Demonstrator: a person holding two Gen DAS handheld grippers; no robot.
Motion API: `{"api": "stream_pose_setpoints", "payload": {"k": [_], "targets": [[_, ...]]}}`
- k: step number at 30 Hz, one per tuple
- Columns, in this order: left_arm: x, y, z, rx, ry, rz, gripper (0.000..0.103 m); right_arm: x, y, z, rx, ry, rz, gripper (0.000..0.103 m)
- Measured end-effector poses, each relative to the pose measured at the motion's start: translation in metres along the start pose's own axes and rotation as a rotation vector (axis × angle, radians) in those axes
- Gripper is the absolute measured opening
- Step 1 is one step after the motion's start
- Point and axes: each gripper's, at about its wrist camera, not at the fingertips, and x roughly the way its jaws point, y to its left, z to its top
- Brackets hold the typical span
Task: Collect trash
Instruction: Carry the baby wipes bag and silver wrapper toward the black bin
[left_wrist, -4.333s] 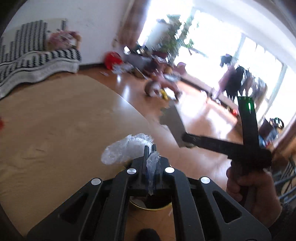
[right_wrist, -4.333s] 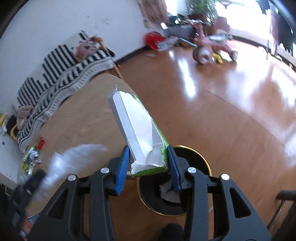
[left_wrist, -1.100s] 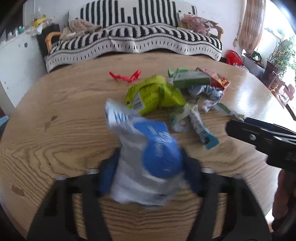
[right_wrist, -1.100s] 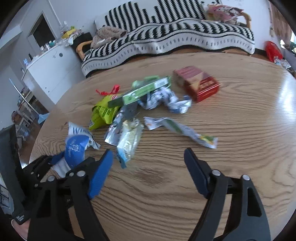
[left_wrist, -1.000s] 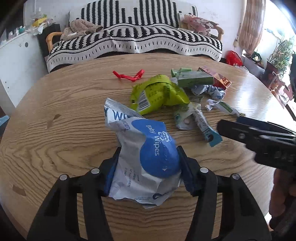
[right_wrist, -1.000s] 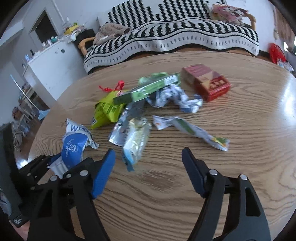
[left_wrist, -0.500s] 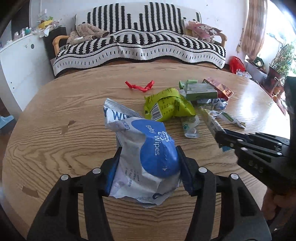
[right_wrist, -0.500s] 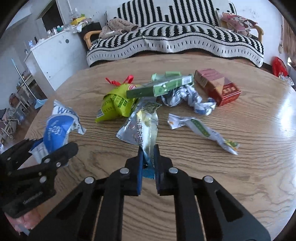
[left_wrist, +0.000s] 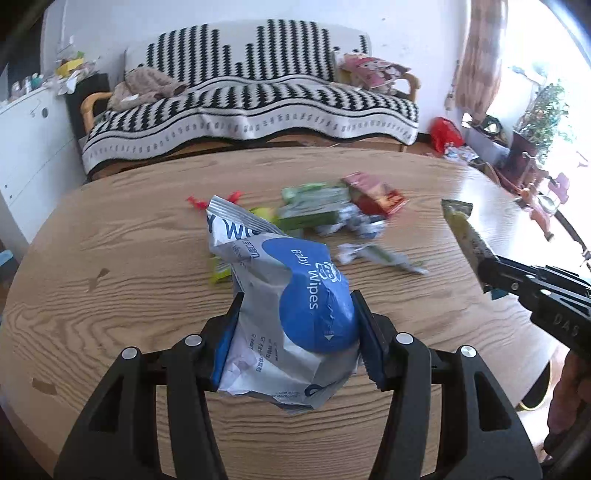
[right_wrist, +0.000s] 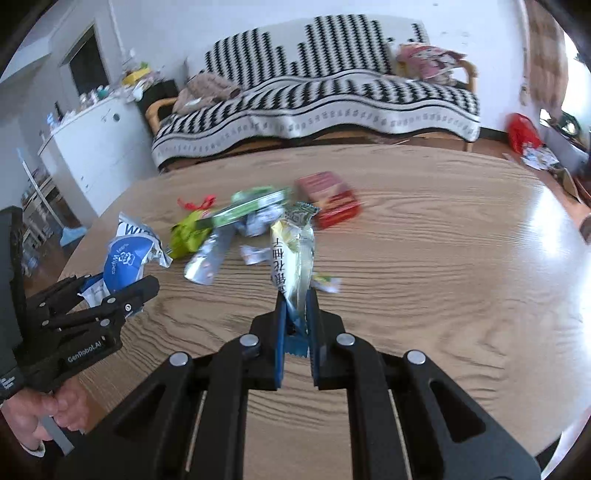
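My left gripper (left_wrist: 295, 314) is shut on a white and blue baby wipes pack (left_wrist: 291, 306) and holds it above the round wooden table (left_wrist: 110, 266). It also shows at the left of the right wrist view (right_wrist: 127, 258). My right gripper (right_wrist: 297, 306) is shut on a silver and yellow snack wrapper (right_wrist: 291, 254), lifted off the table; it appears at the right of the left wrist view (left_wrist: 465, 236). More trash lies mid-table: a red box (right_wrist: 328, 197), a green box (right_wrist: 255, 205), a lime bag (right_wrist: 186, 230), a silver wrapper (right_wrist: 207, 258).
A red ribbon scrap (right_wrist: 195, 203) lies at the pile's far left. A sofa with a black and white striped cover (right_wrist: 317, 99) stands behind the table. A white cabinet (right_wrist: 92, 147) is at the left. A gold bin rim (left_wrist: 535, 402) shows below the table's right edge.
Both grippers have risen from the table. The right one now holds the snack wrapper in the air, and the left one has lifted the wipes pack higher.
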Motion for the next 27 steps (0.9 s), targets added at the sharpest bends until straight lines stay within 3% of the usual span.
{"api": "stream_pose_setpoints", "payload": {"k": [9,20,27], "targets": [[-0.009,-0.093,0.005,0.078,-0.038,-0.126,0.055,-0.086,-0.103,-0.027,0.098,-0.065,-0.133,0.011],[-0.019,-0.249,-0.024,0.267,-0.031,-0.351,0.055,-0.198,-0.259,-0.105,0.336,-0.116,-0.328,0.011],[-0.013,-0.353,-0.066,0.329,0.045,-0.509,0.055,-0.224,-0.332,-0.168,0.469,-0.036,-0.421,0.011]]}}
